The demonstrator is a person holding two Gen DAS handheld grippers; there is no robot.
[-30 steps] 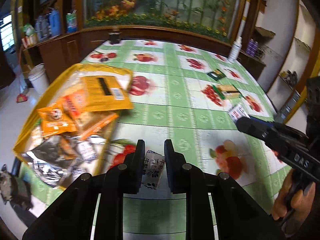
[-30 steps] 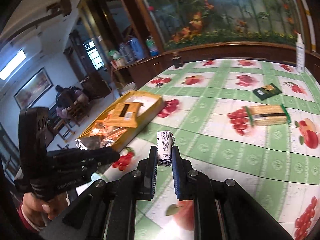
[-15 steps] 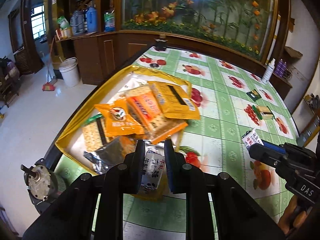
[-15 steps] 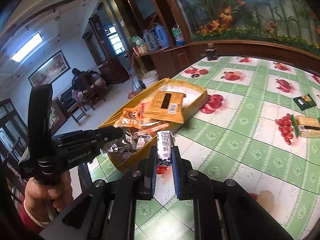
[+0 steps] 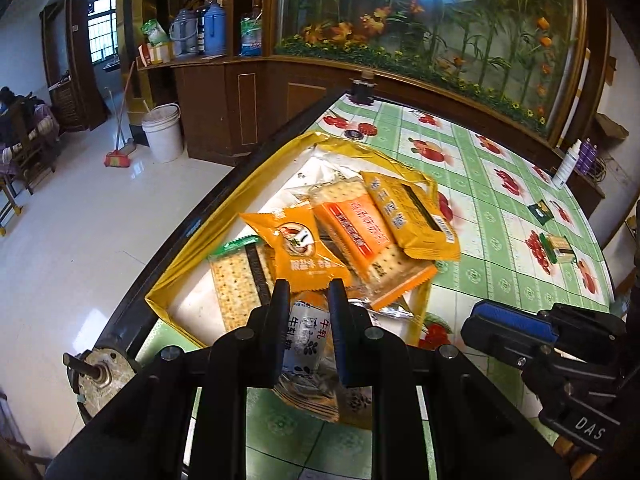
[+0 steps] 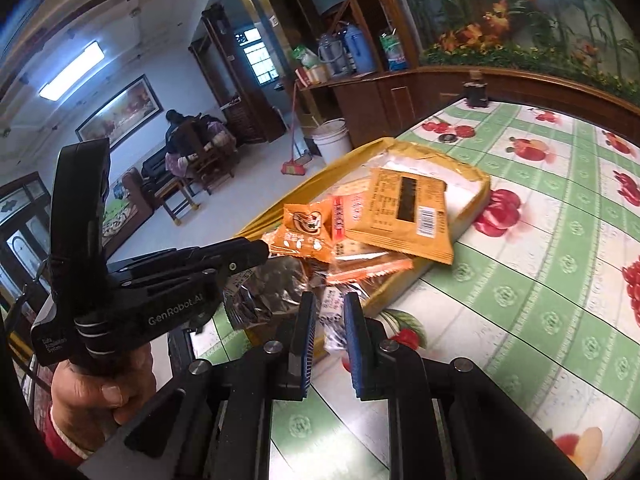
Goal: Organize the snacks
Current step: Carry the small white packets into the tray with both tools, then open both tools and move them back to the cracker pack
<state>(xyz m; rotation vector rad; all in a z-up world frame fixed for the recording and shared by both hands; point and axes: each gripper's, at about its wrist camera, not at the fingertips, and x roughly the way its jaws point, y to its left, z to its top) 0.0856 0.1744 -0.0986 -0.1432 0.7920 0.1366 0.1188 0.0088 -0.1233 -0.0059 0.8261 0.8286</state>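
Snacks: most sit piled in the yellow tray (image 5: 168,280) at the table's (image 5: 500,208) left edge — orange packets, cracker packs, a foil bag. Left gripper (image 5: 306,320) is clamped narrow on a small white candy packet (image 5: 306,332), hovering over the tray's near end. Right gripper (image 6: 326,328) is pinched on a second white packet (image 6: 332,312), blurred, just at the tray's near corner. Two more packs (image 5: 560,248) lie loose, far right on the table. Step in hand: dropping both into the tray. Next, I'd say: get the right one fully over the rim, then part the jaws; left can release first.
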